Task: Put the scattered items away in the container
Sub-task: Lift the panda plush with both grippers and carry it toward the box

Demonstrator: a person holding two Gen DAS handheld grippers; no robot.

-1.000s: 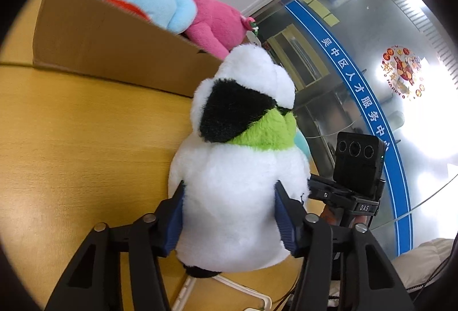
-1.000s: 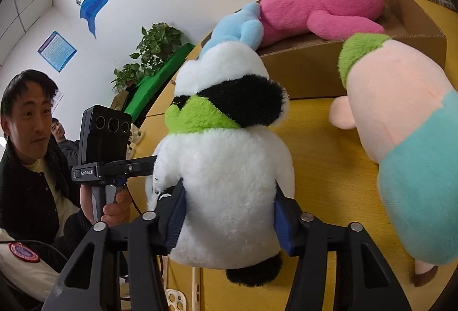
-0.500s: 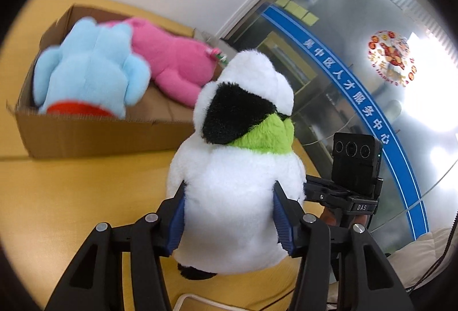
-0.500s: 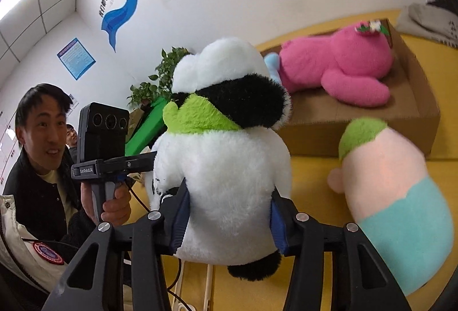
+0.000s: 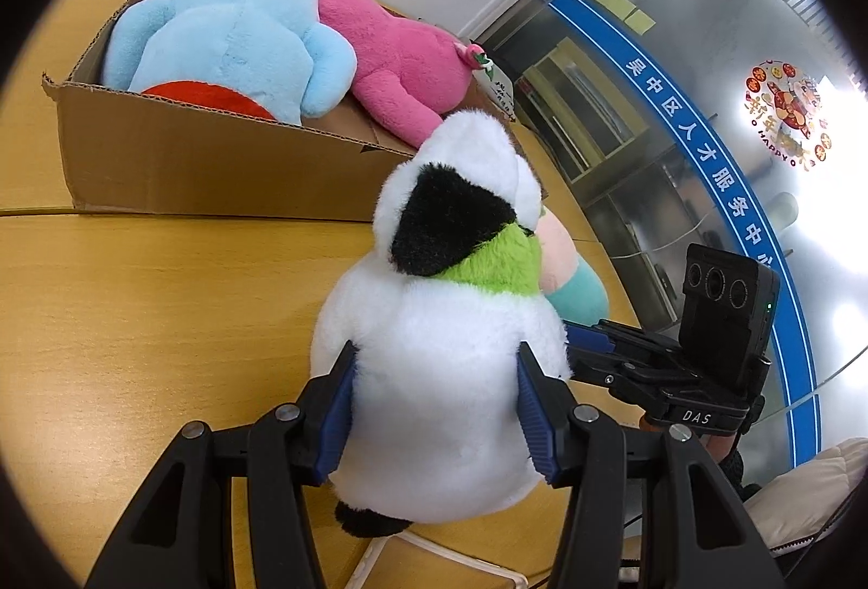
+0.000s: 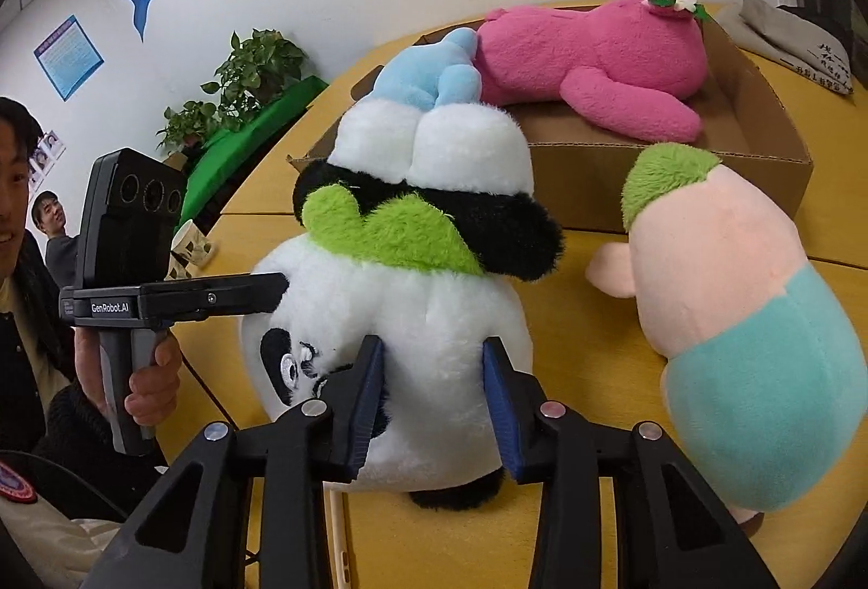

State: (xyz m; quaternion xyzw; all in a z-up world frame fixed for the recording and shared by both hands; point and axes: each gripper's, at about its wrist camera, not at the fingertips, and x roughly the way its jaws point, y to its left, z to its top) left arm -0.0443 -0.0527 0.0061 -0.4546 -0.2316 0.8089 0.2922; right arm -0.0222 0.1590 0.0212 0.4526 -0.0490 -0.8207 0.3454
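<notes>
The panda plush [image 5: 439, 372] was pinched between both claws at once: my left claw [image 5: 434, 418] gripped its white body from one side, and my right claw [image 6: 434, 413] squeezed the same body from the other, its blue pads sunk deep into the fur. Compared with half a second before, the toy had tipped. In the right wrist view its head had rolled down toward the left and its embroidered face now showed beside the left pad, where earlier I saw only its back and green scarf. The cardboard box [image 5: 217, 171] had also swung nearer in the left wrist view. I judged the carry toward the box was under way but not finished, since the panda hung short of its near wall, above the counter [image 5: 135, 307].

Inside the box the blue plush [image 5: 228, 41] and the pink plush [image 5: 401, 52] already lay side by side, leaving bare floor at the pink one's end. The peach and teal plush [image 6: 743, 334] stood on the counter just beside the panda, not yet collected.
</notes>
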